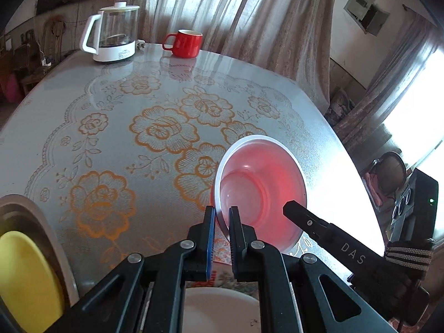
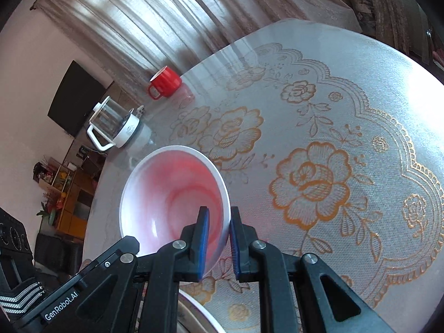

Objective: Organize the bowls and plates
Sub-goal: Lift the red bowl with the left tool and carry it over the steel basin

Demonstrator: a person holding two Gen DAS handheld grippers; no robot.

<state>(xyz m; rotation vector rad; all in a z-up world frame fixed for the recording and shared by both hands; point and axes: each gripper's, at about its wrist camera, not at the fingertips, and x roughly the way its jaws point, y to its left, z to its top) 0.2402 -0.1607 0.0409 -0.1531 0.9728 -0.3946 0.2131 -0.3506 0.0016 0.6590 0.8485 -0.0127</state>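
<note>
The left gripper (image 1: 222, 216) is clamped on the near-left rim of the bowl (image 1: 260, 191), one finger outside the wall and one inside. The right gripper (image 2: 219, 222) is clamped on the opposite rim of the same bowl (image 2: 172, 194), again with the wall between its blue pads (image 2: 204, 238). The bowl is white-rimmed with a pink-red translucent interior and is held tilted above the table (image 1: 111, 116), over the floral cloth; whether its base touches the cloth cannot be determined.

Surroundings: a white plate (image 1: 219, 308) lies on the table directly below the left gripper, largely covered by the gripper linkage. In the right wrist view only a curved edge of this plate (image 2: 198, 310) shows. At the lower left, a yellow plate (image 1: 25, 277) sits inside a grey tray (image 1: 52, 236); both are cut off by the frame edge. At the far edge of the table stand a glass kettle (image 1: 113, 33) on a white base and a red mug (image 1: 186, 43), well apart from the bowl. Curtains (image 1: 222, 14) hang behind them.

Pose: the two grippers approach the bowl from opposite sides. In the left wrist view the right gripper's body (image 1: 341, 244) enters from the lower right, angled up toward the bowl, with a striped wrist strap (image 1: 408, 252) behind it.
</note>
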